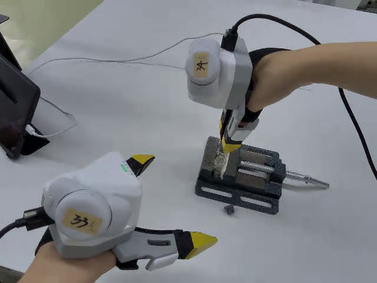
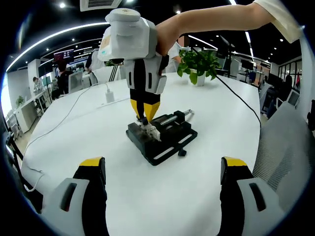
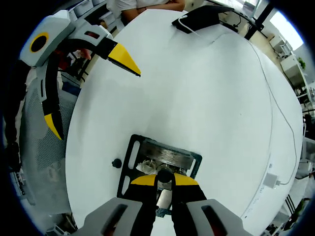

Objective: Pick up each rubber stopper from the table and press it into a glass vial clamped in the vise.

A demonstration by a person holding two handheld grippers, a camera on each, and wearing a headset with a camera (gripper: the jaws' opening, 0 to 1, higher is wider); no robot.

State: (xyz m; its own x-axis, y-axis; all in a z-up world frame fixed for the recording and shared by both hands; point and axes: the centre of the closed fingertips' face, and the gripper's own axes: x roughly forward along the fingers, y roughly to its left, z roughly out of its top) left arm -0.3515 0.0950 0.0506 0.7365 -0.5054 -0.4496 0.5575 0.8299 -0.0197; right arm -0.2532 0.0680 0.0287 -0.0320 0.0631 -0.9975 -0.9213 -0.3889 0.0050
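Head view has the right gripper (image 1: pixel 227 146) over the vise (image 1: pixel 259 183), fingers narrowed on a dark stopper (image 3: pixel 165 174) at the mouth of the clamped vial (image 1: pixel 220 165). A second stopper (image 1: pixel 229 209) lies on the worktop (image 1: pixel 118 106) just beside the vise; the left gripper (image 1: pixel 175 200) hangs near the vise, fingers spread wide.

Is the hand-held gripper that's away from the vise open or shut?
Open. The left hand-held gripper has its yellow-tipped jaws spread wide apart, and it holds nothing.

Open table (image 1: pixel 118 106) around the vise (image 1: pixel 259 184)
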